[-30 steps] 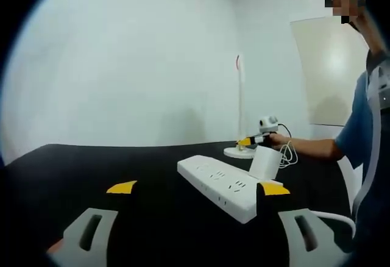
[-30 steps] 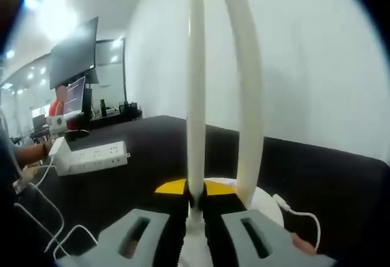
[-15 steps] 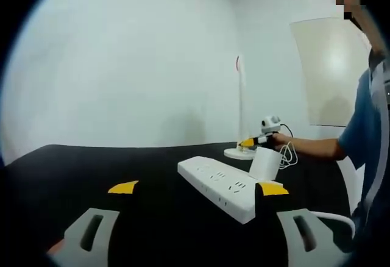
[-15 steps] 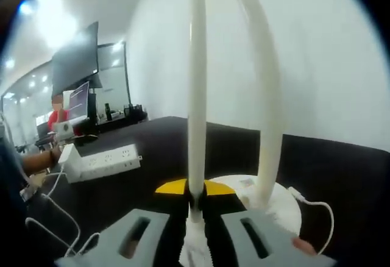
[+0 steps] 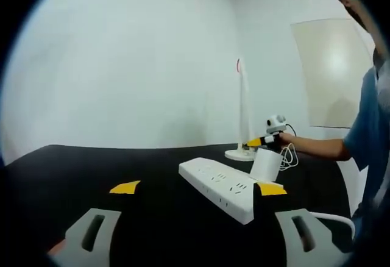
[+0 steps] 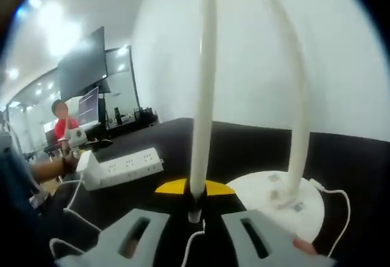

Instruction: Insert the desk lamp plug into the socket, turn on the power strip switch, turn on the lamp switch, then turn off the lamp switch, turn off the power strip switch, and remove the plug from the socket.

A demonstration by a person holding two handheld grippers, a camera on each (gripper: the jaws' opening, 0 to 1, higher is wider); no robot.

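Observation:
A white power strip (image 5: 216, 185) lies on the black table with a white plug block (image 5: 265, 164) standing in its far end. My left gripper (image 5: 198, 189) hovers in front of it, open and holding nothing. Behind the strip stands the white desk lamp (image 5: 243, 108), where a hand holds my right gripper (image 5: 263, 139). In the right gripper view, my right gripper (image 6: 194, 189) is shut on the lower end of the lamp arm (image 6: 204, 90). The lamp stem (image 6: 291, 102) rises from the round base (image 6: 277, 197) to the right. The power strip (image 6: 125, 164) lies at the left.
The lamp's white cable (image 6: 334, 197) leaves the base, and more cable (image 6: 64, 215) loops on the table at lower left. A person's forearm (image 5: 317, 148) reaches in from the right. A monitor (image 6: 82, 66) and a seated person (image 6: 61, 124) are far behind the table.
My right gripper has drawn the lamp arm's end away from the base, so the gap between arm and stem has widened. The left gripper has stayed open and almost still.

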